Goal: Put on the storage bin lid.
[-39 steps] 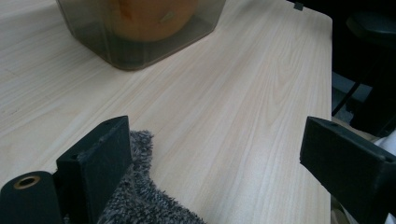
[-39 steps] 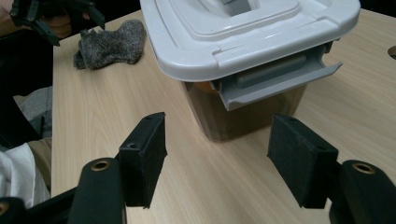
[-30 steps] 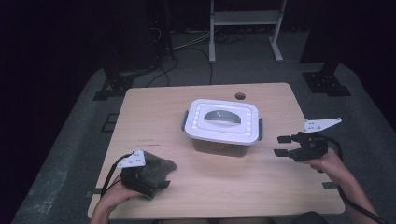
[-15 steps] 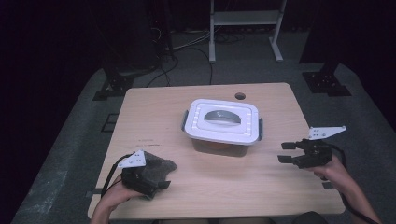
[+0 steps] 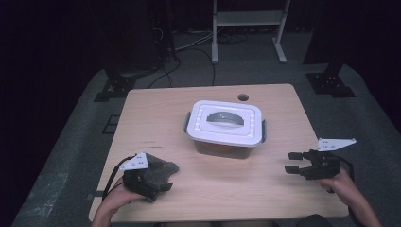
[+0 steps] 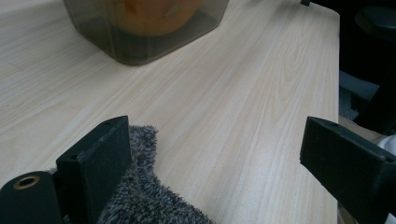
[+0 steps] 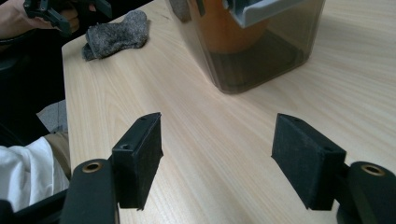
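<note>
A clear plastic box [image 5: 224, 124] with a white clip-on lid and a grey handle stands mid-table; something orange [image 6: 154, 11] shows through its wall. A grey fuzzy cloth [image 5: 161, 171] lies near the front left corner. My left gripper [image 5: 163, 179] rests there, open, with its left jaw against the cloth [image 6: 140, 200] and the right jaw well clear of it. My right gripper [image 5: 292, 162] hovers low near the front right edge, open and empty, pointing left toward the box [image 7: 252, 42]. In the right gripper view the cloth [image 7: 116, 32] and the left gripper [image 7: 46, 11] appear far off.
The wooden table [image 5: 156, 118] has a round cable hole [image 5: 243, 97] at its far edge. A metal stand [image 5: 248, 28] and cables sit on the dark floor behind it. A grey three-cornered plate [image 5: 335, 143] tops the right gripper.
My right gripper has sunk and drifted toward the front right of the table, jaws still apart. The left gripper and the cloth have stayed put.
</note>
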Available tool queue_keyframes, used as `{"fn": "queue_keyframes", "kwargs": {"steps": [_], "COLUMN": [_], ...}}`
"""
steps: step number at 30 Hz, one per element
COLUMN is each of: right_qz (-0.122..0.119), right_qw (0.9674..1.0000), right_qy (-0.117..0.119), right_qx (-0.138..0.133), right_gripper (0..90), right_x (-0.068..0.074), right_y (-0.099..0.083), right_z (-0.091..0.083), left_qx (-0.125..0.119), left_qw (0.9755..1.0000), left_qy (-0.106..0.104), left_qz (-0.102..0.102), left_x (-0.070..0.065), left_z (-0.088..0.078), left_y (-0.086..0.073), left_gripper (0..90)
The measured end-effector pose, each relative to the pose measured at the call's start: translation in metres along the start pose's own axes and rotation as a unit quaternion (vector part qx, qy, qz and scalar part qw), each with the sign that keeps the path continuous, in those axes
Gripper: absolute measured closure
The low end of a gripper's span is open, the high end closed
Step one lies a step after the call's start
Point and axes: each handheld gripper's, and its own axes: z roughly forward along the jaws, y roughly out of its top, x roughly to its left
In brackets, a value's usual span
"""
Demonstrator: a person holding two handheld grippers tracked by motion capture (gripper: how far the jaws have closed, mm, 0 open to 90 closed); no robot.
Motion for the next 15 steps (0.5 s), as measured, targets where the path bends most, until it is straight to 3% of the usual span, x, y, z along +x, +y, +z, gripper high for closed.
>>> {"fn": "queue_keyframes", "kwargs": {"steps": [15], "right_qz": [0.007], "right_qw": [1.0000], "right_qy": [0.000], "right_qx": [0.001], "right_gripper": [30.4], "right_x": [0.005], "right_y": [-0.013], "right_z": [-0.001], "left_qx": [0.002], "left_qw": [1.0000], "left_qy": [-0.001], "left_qz": [-0.002], "left_x": [0.000], "left_z": [0.000], "left_y": [0.000], "left_gripper": [7.4]}}
